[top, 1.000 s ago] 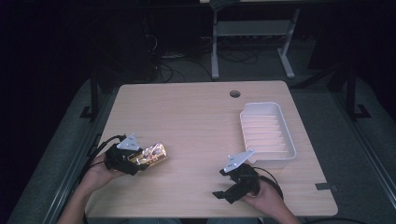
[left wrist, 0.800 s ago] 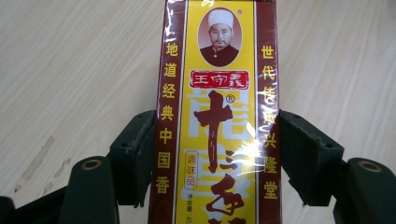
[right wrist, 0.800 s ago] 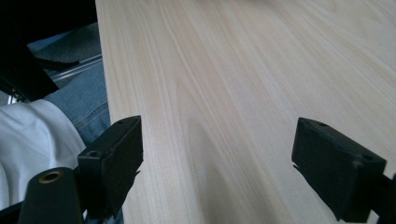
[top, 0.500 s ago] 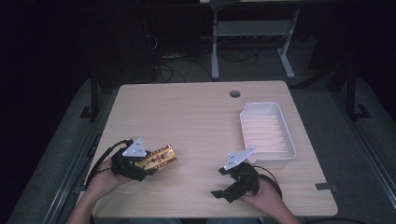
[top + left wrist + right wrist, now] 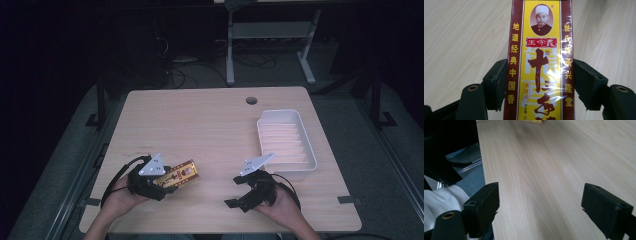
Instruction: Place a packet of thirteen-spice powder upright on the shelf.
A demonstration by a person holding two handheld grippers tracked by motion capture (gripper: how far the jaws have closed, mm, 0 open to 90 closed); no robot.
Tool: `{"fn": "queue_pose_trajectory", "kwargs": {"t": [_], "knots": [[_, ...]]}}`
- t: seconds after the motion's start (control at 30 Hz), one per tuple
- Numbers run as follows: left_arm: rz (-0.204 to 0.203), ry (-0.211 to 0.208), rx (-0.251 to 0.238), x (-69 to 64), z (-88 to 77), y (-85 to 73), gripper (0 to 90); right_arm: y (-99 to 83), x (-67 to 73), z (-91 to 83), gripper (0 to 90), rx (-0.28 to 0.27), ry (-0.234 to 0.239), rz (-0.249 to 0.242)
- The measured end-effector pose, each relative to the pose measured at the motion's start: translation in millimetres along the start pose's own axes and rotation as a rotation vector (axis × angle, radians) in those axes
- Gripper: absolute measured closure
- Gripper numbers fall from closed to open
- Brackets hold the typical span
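Left of the white tray (image 5: 286, 145), the left gripper (image 5: 161, 181) clamps a yellow spice box (image 5: 180, 174), which could slip from its end-only grip.

Room dark, light falling mainly on desk (image 5: 210, 120). Light wood-grain top, round cable hole (image 5: 251, 100) near far edge. Grey carpet floor (image 5: 380, 165) seen around desk. Grey metal stand (image 5: 270, 35) placed behind desk, loose cables (image 5: 185, 65) lying on floor beside it. Far background black, no walls made out.
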State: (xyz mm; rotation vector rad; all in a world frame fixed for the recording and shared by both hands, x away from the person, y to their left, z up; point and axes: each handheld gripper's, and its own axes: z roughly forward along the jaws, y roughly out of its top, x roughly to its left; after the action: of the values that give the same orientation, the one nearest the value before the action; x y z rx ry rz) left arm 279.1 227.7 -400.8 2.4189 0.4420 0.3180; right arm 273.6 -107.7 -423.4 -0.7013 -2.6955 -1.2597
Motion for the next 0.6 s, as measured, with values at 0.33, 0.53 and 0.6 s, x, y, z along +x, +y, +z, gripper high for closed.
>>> {"fn": "queue_pose_trajectory", "kwargs": {"t": [0.33, 0.53, 0.6], "knots": [[0.018, -0.011, -0.032, -15.3, 8.6, 10.0, 32.5, 10.7, -5.8, 0.0, 14.7, -0.011, -0.013, 0.038], [0.011, -0.015, -0.047, -21.3, 13.8, 11.0, 32.5, 18.2, -9.2, -0.1, 15.0, -0.022, -0.013, 0.054], [0.011, -0.018, -0.056, -23.7, 14.8, 11.4, 32.5, 20.5, -10.1, 0.3, 16.0, -0.031, -0.012, 0.055]]}}
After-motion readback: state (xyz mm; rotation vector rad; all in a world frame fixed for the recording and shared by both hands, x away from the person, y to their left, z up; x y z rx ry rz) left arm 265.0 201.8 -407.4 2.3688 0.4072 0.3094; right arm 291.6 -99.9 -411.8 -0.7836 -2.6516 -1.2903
